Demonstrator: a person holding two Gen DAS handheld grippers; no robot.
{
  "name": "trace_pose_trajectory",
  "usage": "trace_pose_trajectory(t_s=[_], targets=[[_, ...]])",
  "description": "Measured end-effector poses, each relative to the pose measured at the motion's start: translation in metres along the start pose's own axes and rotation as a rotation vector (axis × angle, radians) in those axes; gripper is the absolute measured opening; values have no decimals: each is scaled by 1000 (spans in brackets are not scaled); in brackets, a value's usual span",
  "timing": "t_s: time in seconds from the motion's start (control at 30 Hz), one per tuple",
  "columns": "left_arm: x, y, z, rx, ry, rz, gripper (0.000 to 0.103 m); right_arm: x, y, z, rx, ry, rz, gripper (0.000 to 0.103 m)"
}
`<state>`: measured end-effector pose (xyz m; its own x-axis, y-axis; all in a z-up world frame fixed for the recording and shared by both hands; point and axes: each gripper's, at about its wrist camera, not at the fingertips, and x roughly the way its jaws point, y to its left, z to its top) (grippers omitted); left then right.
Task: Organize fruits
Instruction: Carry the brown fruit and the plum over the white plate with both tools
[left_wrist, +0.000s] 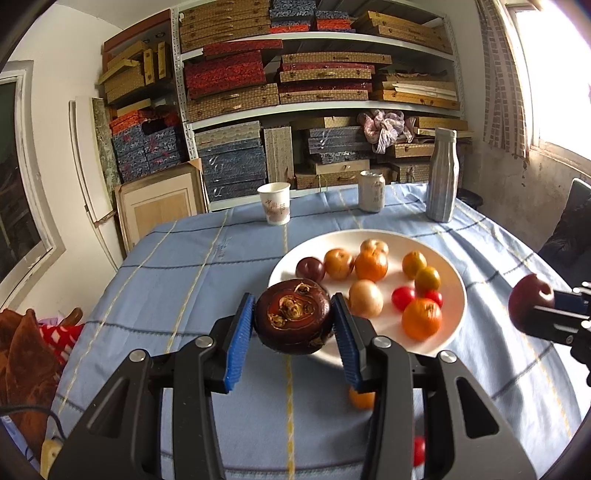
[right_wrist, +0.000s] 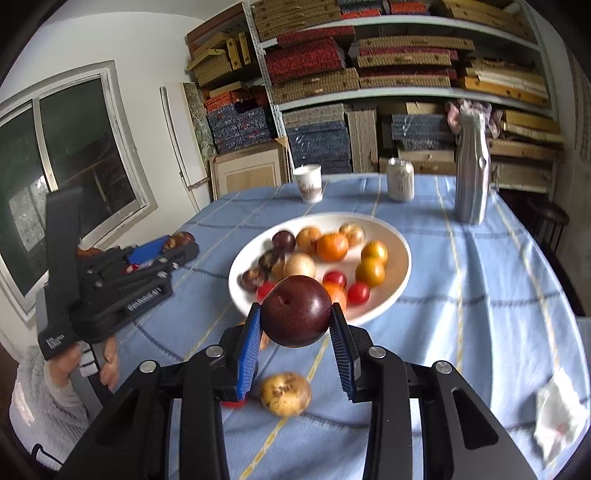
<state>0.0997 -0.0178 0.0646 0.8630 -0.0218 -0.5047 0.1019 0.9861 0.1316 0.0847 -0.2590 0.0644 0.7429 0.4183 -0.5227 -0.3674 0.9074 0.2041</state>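
A round, dark brown water chestnut (left_wrist: 293, 316) with a rough papery crown is clamped between the ribbed blue pads of the left claw (left_wrist: 293, 325). A smooth, glossy plum (right_wrist: 296, 311) is gripped by the right claw (right_wrist: 295, 325). Both are held above the near rim of a shallow white plate (left_wrist: 452, 314), on which small round oranges, red tomatoes and pale fruits are piled. A speckled yellow fruit (right_wrist: 285, 394) lies on the desk (left_wrist: 177, 277), which is covered by a blue checked woven cloth. Shelves (left_wrist: 317, 107) stacked with woven boxes are seen behind.
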Motion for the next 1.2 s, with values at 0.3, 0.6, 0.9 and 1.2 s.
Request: trace_pose_trajectory(t_s=[0.3,0.6,0.9,1.2], targets=[[44,-6,24,-45,37,-56,42,23,8,37,-53,-21,-19,37],[84,-10,22,-43,87,-102,42,75,-4,31,-45,32,-50,37],[114,-19,7,-40,164,-143,42,99,-10,22,-54,74,-73,37],[120,-26,5,-11,162,-119,42,124,-6,34,-88,78,-88,37]])
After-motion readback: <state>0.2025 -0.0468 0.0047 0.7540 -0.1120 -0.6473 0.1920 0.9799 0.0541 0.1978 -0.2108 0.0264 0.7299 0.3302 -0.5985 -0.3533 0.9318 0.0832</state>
